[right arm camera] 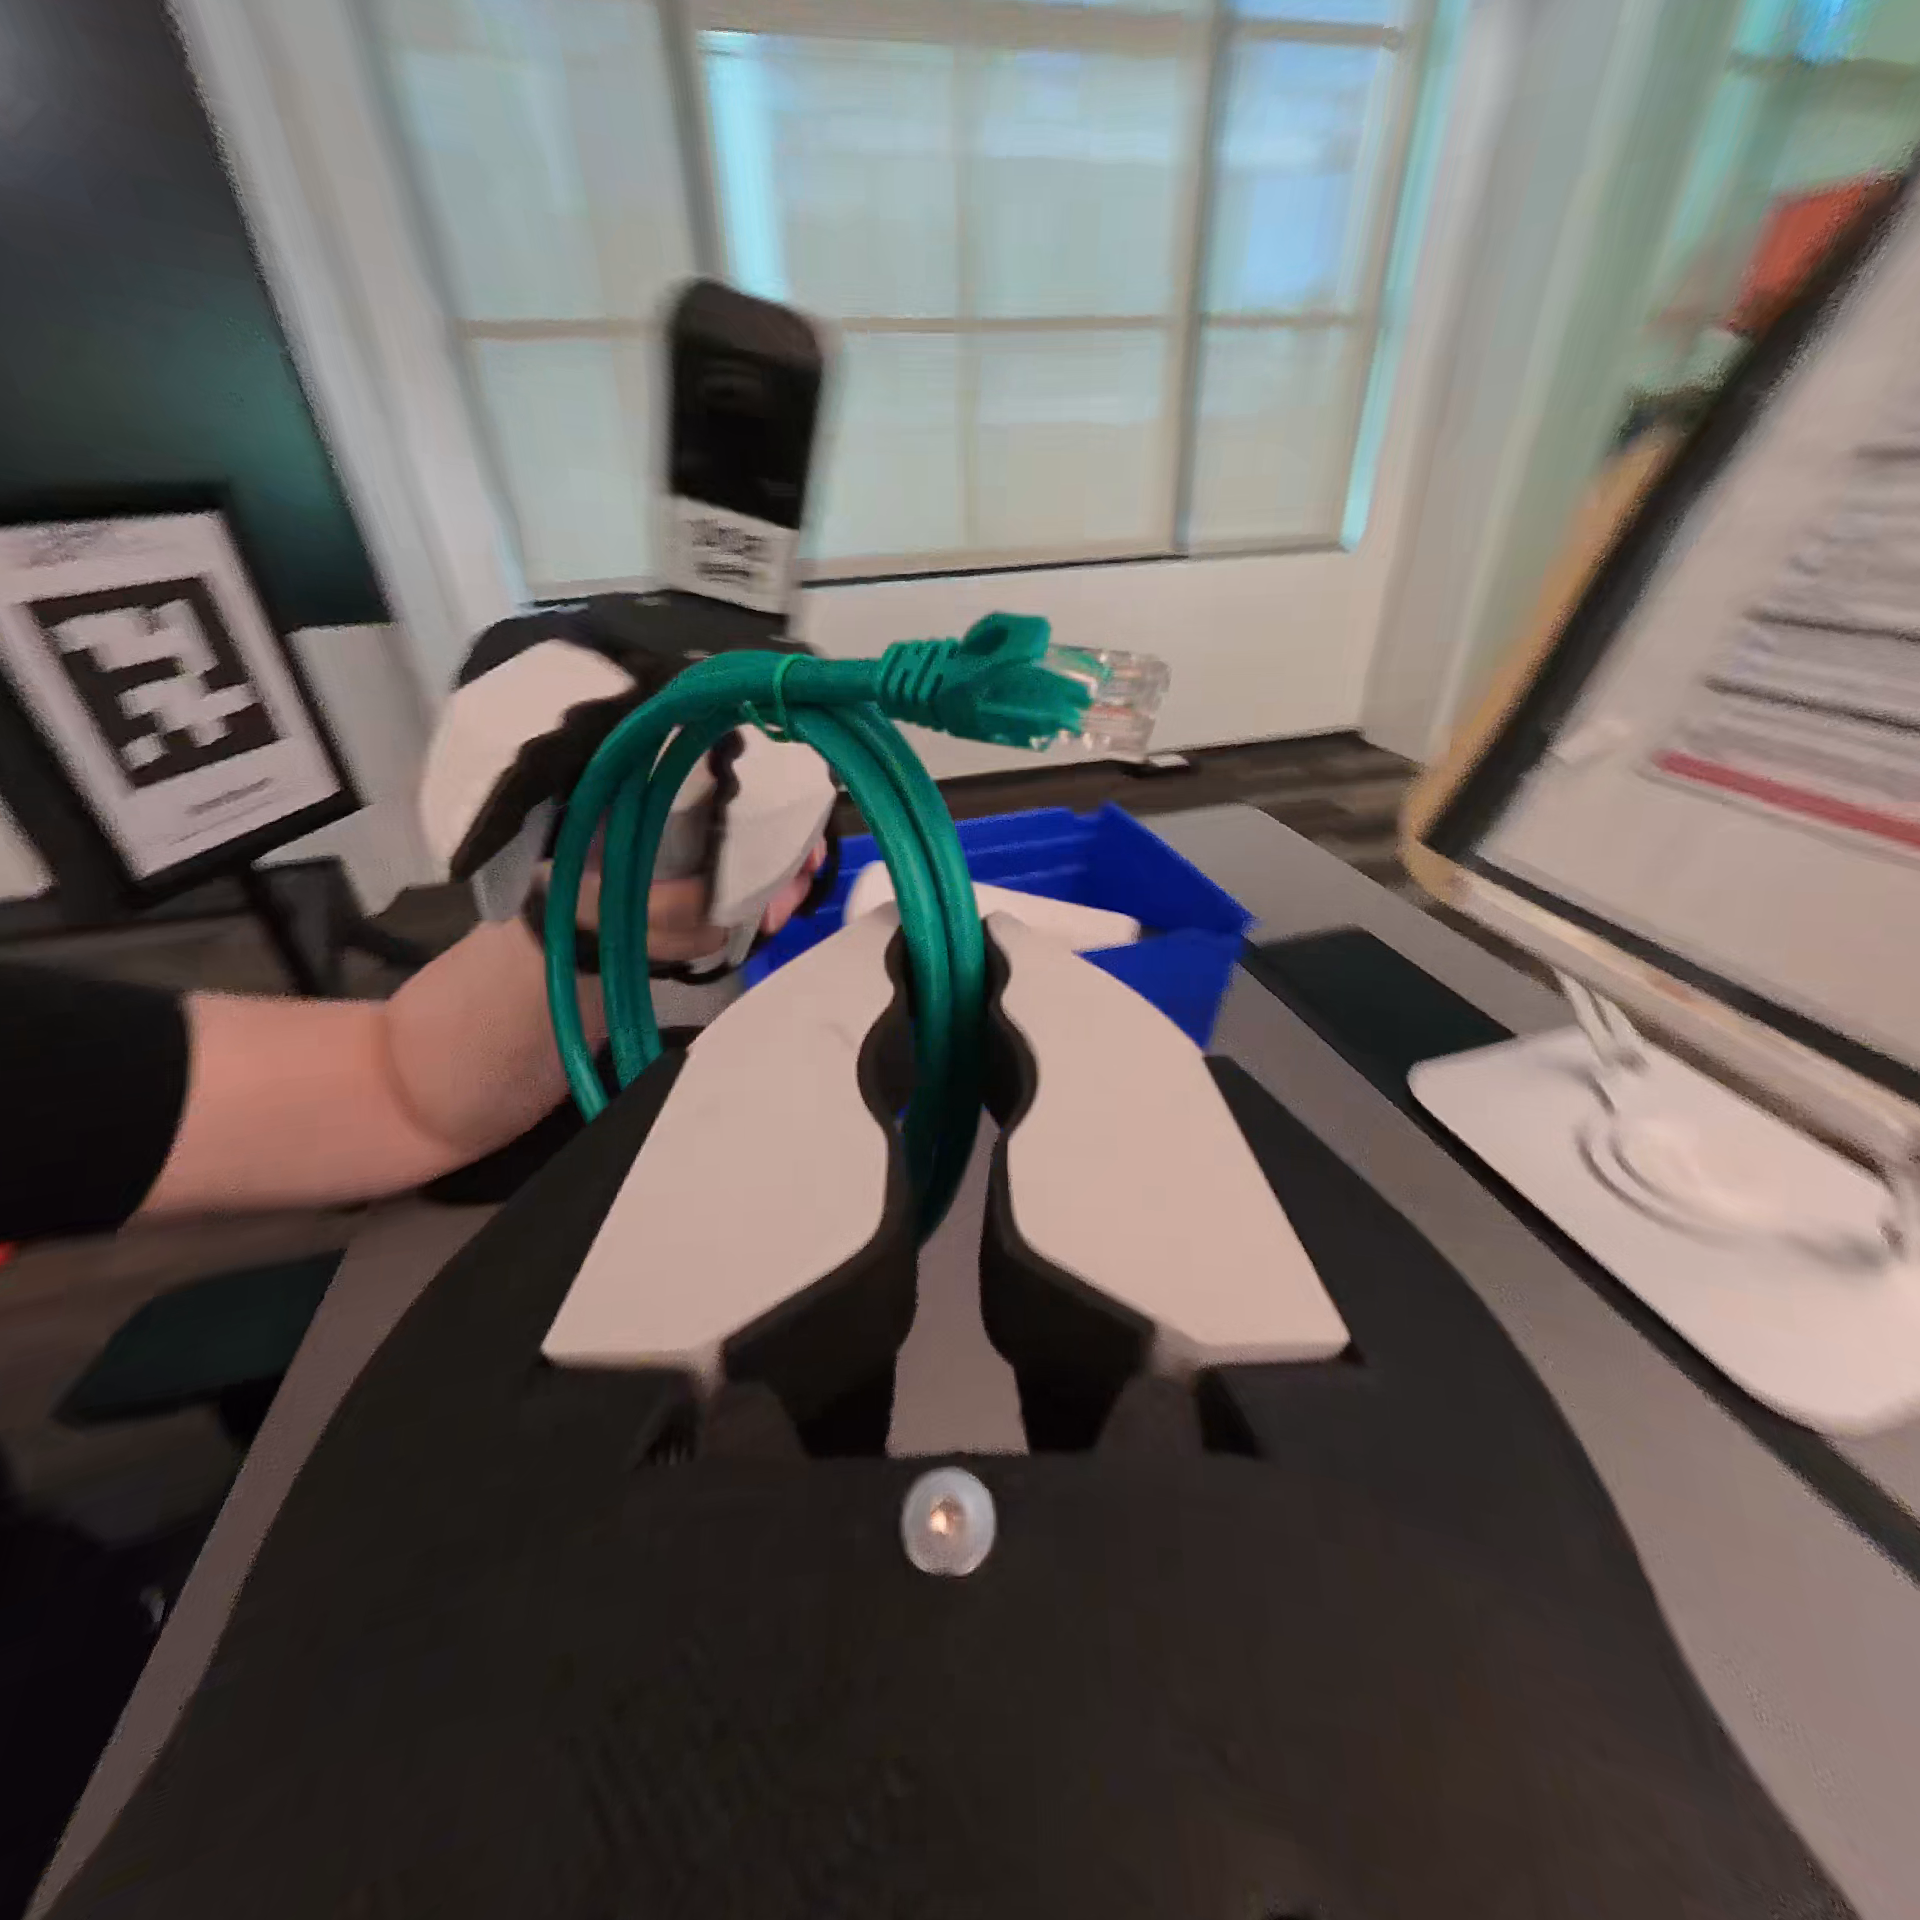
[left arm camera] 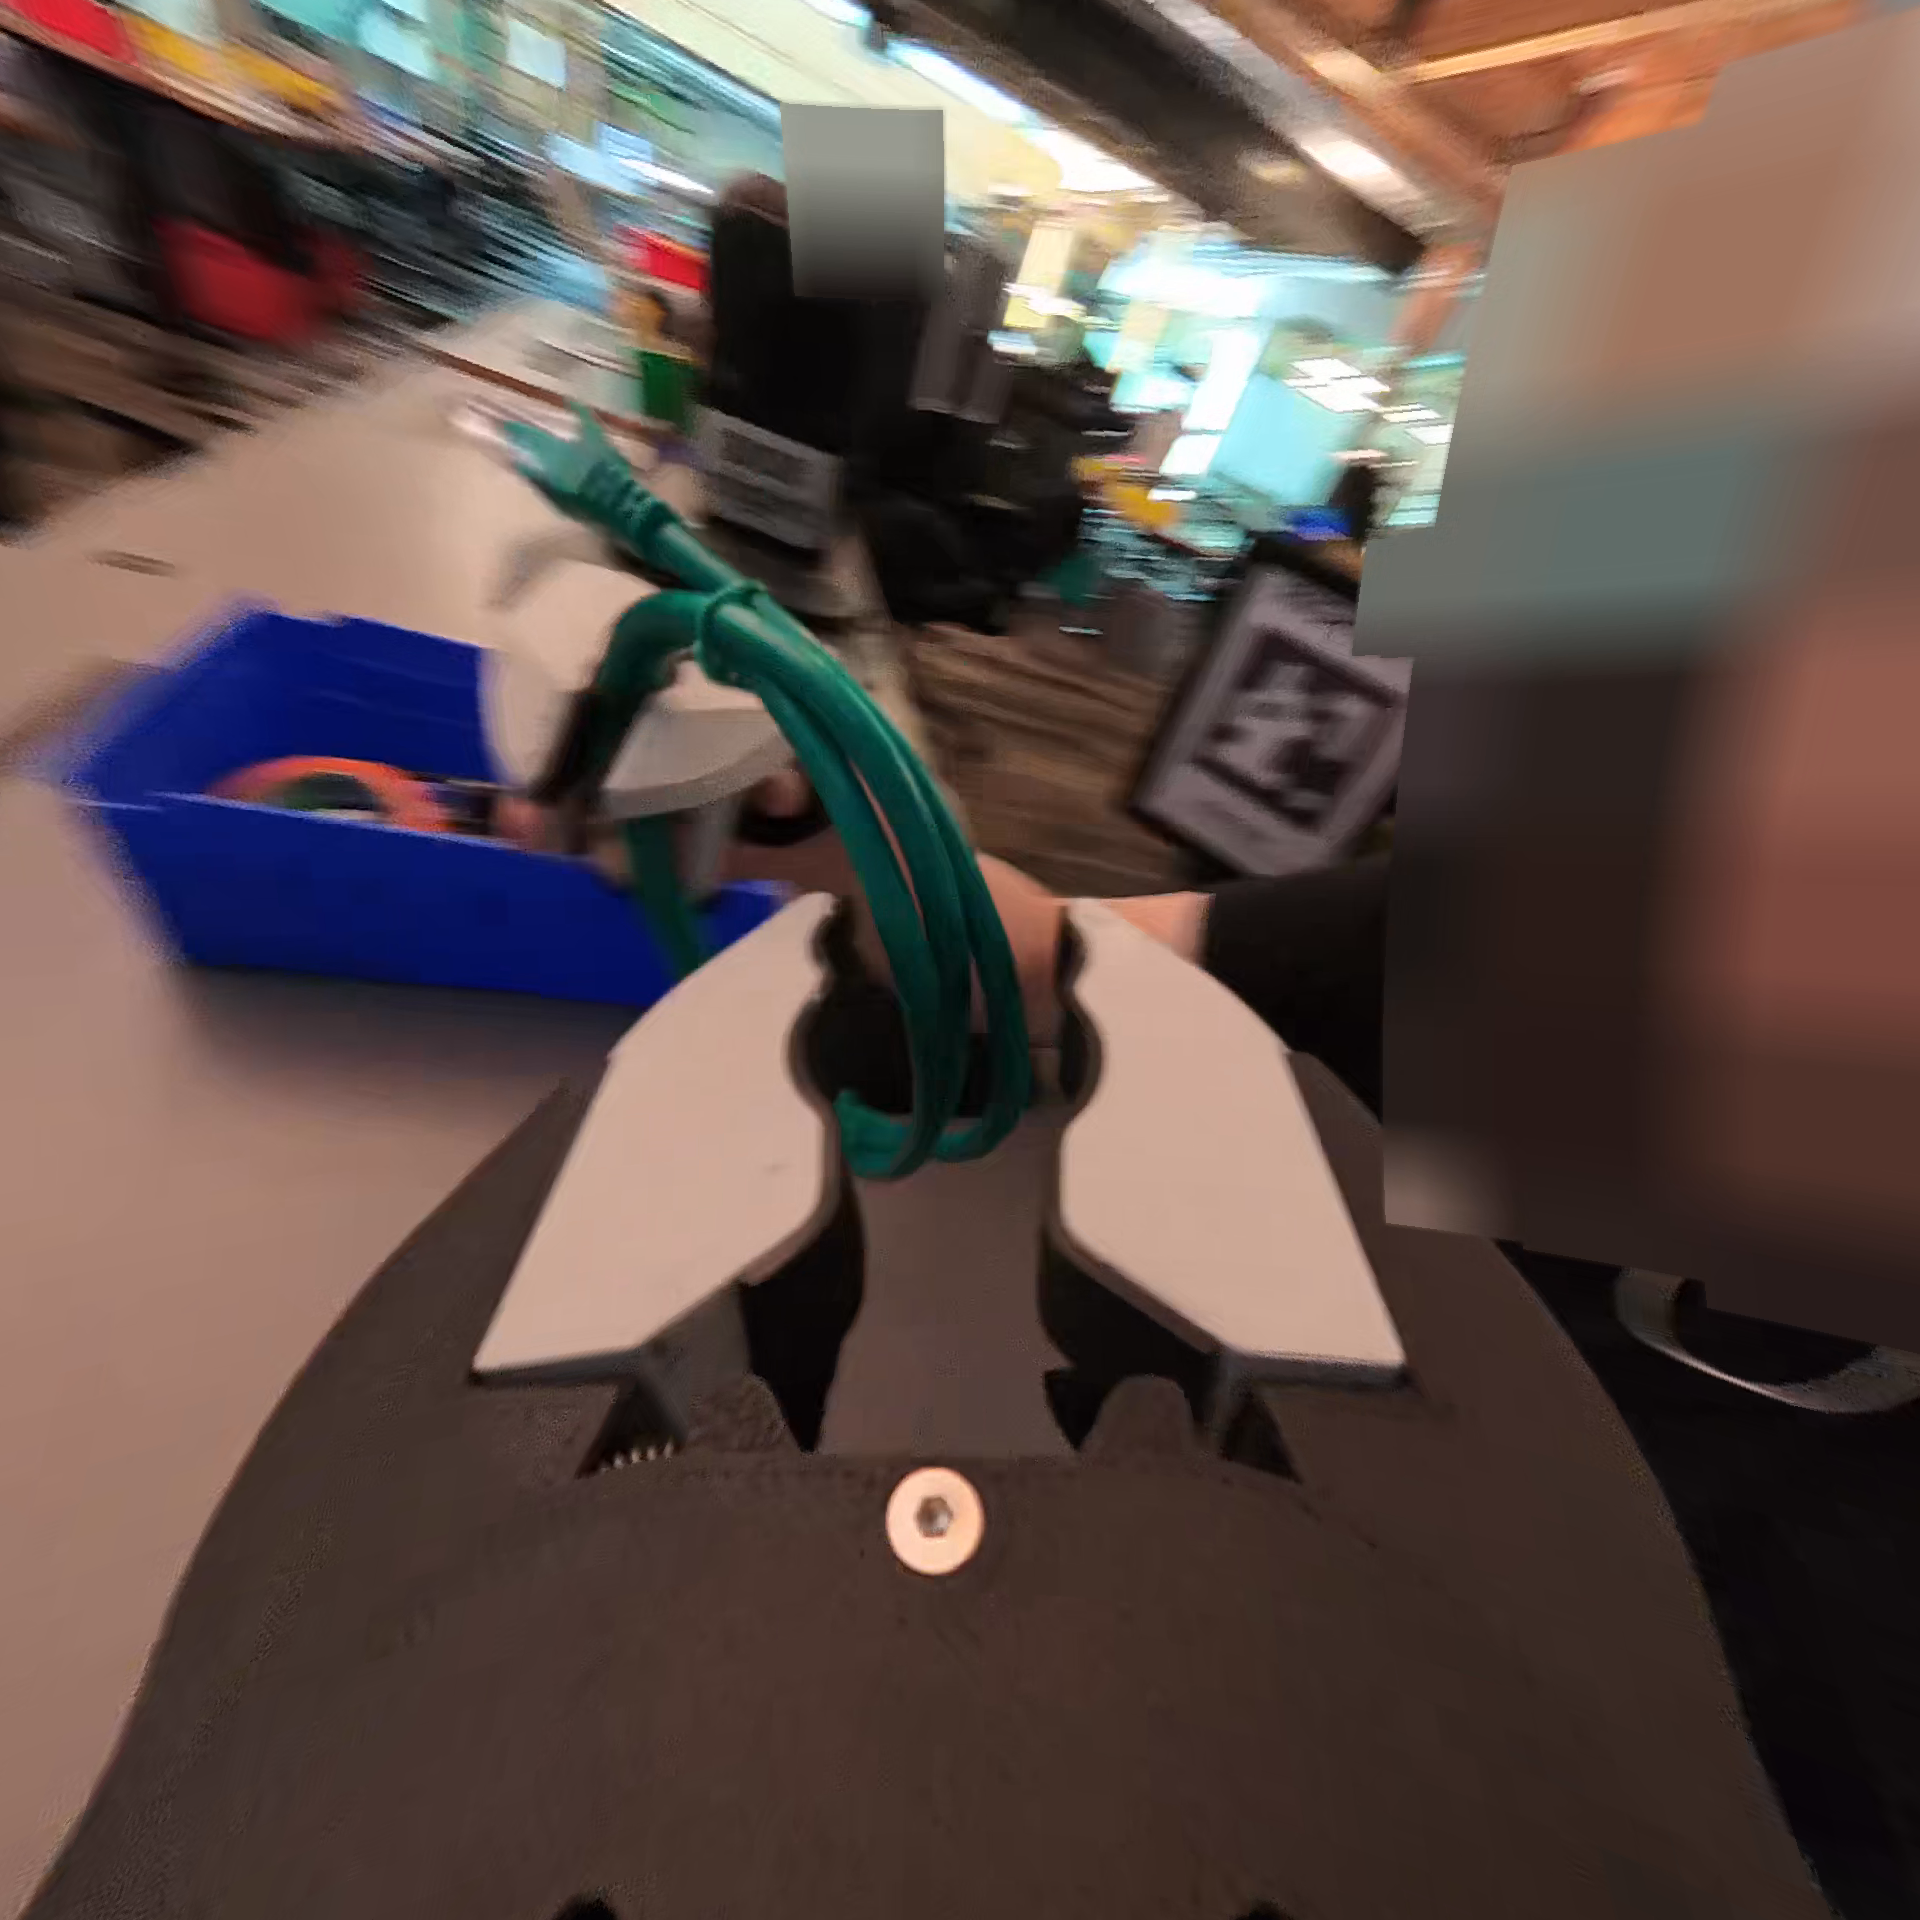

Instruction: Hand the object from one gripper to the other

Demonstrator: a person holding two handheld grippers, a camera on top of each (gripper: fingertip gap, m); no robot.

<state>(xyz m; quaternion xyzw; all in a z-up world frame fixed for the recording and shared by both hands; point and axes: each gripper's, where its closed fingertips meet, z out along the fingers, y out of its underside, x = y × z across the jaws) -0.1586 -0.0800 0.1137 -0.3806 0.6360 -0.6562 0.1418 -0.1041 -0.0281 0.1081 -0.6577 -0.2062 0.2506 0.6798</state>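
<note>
Between my right tongs (right arm camera: pixel 940 935): the green cable (right arm camera: pixel 935 883), a tied coil, is pinched by the 2 fingers, which stand narrow with only its strands in the gap.
Right tongs, state: clamped on the coil, holding it up off the grey table (right arm camera: pixel 1621 1558).
Above the right fingertips: the coil arches up and to the left; a thin tie (right arm camera: pixel 784 694) binds it at the top, and the 2 clear plugs (right arm camera: pixel 1107 691) jut out to the right.
Left tongs (left arm camera: pixel 945 935): fingers wide apart, pointing at the coil.
Between my left fingers: the lower loop of the coil passes through the gap; I cannot tell whether either pad touches it.
Beyond the left fingertips: my right tongs show blurred, gripping the far side of the coil.
Ahead-left of the left tongs: a blue bin (left arm camera: pixel 343 904) sits on the table, with something orange inside, too blurred to name.
Right of the right tongs: a monitor (right arm camera: pixel 1714 623) on a white stand.
Far left of the right tongs: a framed black-and-white marker board (right arm camera: pixel 156 686).
Behind the coil, seen from the right tongs: my hand (right arm camera: pixel 665 914) grips the handle of the left tongs.
</note>
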